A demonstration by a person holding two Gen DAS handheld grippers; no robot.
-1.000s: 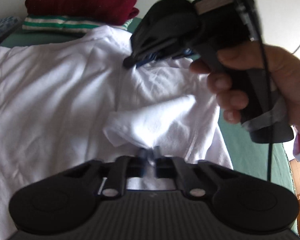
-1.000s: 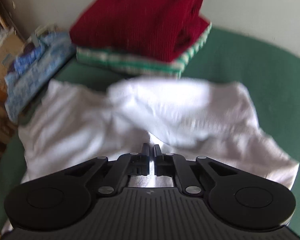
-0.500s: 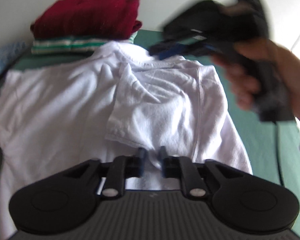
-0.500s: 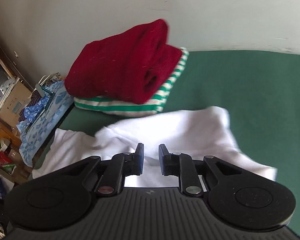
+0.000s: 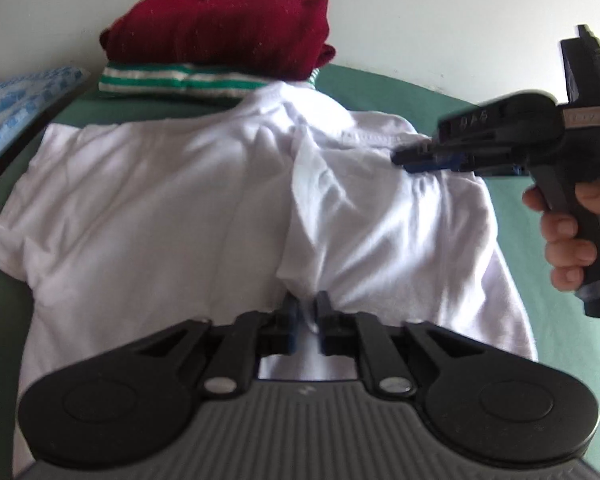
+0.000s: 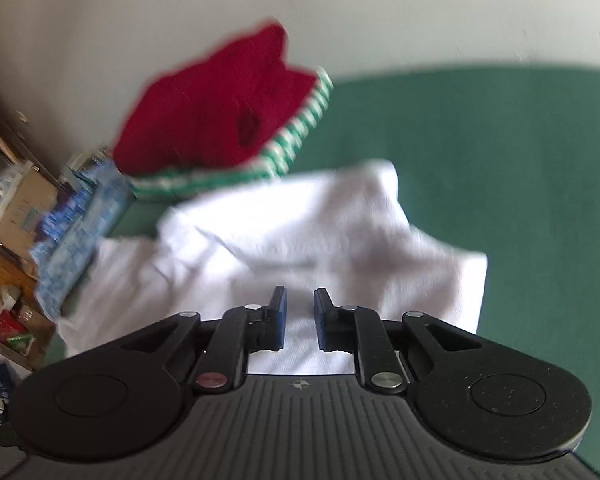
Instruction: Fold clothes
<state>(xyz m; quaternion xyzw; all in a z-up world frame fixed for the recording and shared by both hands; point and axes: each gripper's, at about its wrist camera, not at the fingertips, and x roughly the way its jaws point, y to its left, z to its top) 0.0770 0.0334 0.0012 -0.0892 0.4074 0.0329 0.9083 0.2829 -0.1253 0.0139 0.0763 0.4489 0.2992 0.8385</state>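
A white T-shirt [image 5: 160, 208] lies spread on the green surface [image 5: 568, 320], with its right side folded over toward the middle. It also shows in the right wrist view [image 6: 300, 232]. My left gripper [image 5: 307, 312] is slightly open with a bit of the folded white cloth still between its fingers. My right gripper [image 6: 299, 312] is open and empty, just above the shirt's near right part. In the left wrist view the right gripper [image 5: 404, 158] hovers over the shirt's right shoulder.
A folded red garment [image 5: 220, 28] sits on a folded green-and-white striped one [image 5: 172, 80] at the back, against the wall; the stack also shows in the right wrist view [image 6: 220, 108]. A blue patterned cloth [image 5: 16, 100] lies at the left edge. Shelves with clutter [image 6: 4, 248] stand left.
Both grippers have opened from shut. The right gripper let go of the folded shirt part and drew back to the right. The folded part now lies flatter on the shirt.
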